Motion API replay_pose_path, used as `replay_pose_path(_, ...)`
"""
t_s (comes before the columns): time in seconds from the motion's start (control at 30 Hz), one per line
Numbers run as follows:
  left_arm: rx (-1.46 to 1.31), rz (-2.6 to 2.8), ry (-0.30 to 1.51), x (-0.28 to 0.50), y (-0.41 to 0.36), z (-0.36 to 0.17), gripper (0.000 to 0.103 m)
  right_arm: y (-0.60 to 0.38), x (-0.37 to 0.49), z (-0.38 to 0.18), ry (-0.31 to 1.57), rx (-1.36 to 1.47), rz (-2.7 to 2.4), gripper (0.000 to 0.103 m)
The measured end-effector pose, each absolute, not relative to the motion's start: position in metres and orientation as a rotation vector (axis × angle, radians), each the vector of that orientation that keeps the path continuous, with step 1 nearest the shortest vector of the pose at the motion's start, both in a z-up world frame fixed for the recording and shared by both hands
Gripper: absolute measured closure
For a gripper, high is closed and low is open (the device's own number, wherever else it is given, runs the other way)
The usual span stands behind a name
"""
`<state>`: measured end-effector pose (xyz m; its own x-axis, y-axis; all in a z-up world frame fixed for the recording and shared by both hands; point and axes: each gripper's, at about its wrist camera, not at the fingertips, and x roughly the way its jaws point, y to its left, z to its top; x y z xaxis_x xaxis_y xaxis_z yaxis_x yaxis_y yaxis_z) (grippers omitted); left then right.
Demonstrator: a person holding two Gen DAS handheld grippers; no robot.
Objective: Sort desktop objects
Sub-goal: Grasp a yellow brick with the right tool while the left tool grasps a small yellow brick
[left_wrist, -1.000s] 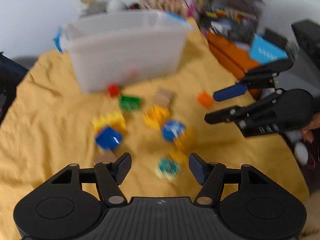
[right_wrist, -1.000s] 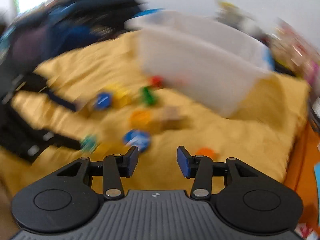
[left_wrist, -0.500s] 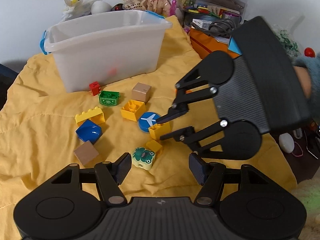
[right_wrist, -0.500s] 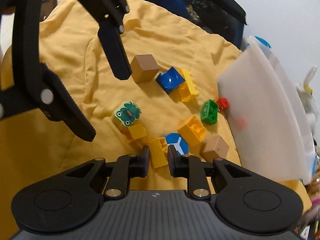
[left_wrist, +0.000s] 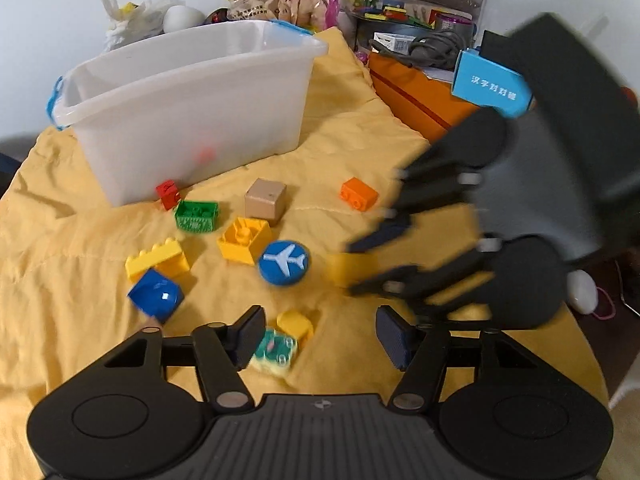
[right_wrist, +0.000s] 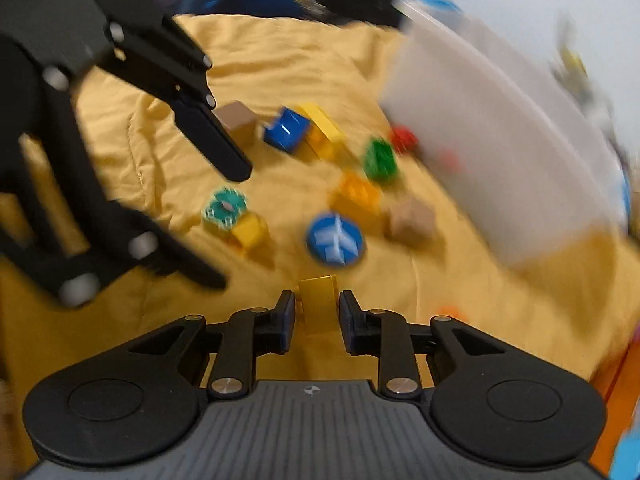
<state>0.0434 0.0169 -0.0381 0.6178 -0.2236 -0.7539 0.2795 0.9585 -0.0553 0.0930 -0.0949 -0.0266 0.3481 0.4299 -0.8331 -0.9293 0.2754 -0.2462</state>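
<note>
Right gripper [right_wrist: 317, 316], in its own wrist view, is pinching a yellow brick [right_wrist: 318, 296] between its fingers, lifted over the yellow cloth [right_wrist: 280, 60]. Beyond it a blue airplane disc [right_wrist: 335, 239] is lying near mid-cloth, with a tan cube [right_wrist: 412, 222] just beside it toward the translucent bin [right_wrist: 500, 152] at the far right. Left gripper [right_wrist: 224, 224] is hanging at the left of this view, fingers spread.

Left wrist view: left gripper [left_wrist: 320, 334] is hovering with fingers wide apart, gripping nothing, a frog-print block [left_wrist: 276, 350] lying beside its left finger. Right gripper [left_wrist: 352, 266], blurred, is carrying the yellow brick [left_wrist: 348, 272] right of the airplane disc [left_wrist: 283, 263]. An orange brick [left_wrist: 359, 193] is sitting toward the cloth's right edge; a green brick [left_wrist: 197, 216] and a red brick [left_wrist: 168, 194] are lying against the bin [left_wrist: 192, 120] at the far edge
</note>
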Motion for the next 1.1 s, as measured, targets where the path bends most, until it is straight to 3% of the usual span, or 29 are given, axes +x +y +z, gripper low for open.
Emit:
replay_pose_path(0.13, 0.017, -0.249, 0.931, 0.072, 0.021, -0.054, 0.052, -0.132, 0.11, -0.018, 0.917, -0.502, 0.971, 0.076)
replay_pose_path(0.2, -0.005, -0.243, 0.975, 0.08, 0.024, -0.063, 0.075, -0.144, 0.111, -0.018, 0.947, -0.397, 0.948, 0.076)
replay_pose_path(0.23, -0.003, -0.244, 0.984, 0.08, 0.024, -0.066, 0.077, -0.146, 0.11, -0.018, 0.956, -0.372, 0.933, 0.076)
replay_pose_path(0.37, 0.063, -0.289, 0.909, 0.053, 0.021, -0.059, 0.077, -0.147, 0.107, -0.021, 0.995, -0.259, 0.917, 0.076)
replay_pose_path(0.6, 0.257, -0.274, 0.699, -0.016, 0.019, -0.044, 0.077, -0.146, 0.132, -0.06, 1.275, 0.244, 0.978, 0.075)
replay_pose_path(0.7, 0.384, -0.244, 0.63, -0.033, 0.011, -0.056, 0.077, -0.146, 0.132, -0.066, 1.26, 0.241, 0.966, 0.074)
replay_pose_path(0.8, 0.438, -0.236, 0.654, -0.04, 0.007, -0.072, 0.077, -0.154, 0.131, -0.057, 1.208, 0.209, 0.935, 0.06)
replay_pose_path(1.1, 0.353, -0.177, 0.65, -0.058, 0.01, -0.072, 0.075, -0.149, 0.105, -0.019, 0.999, -0.062, 0.946, 0.06)
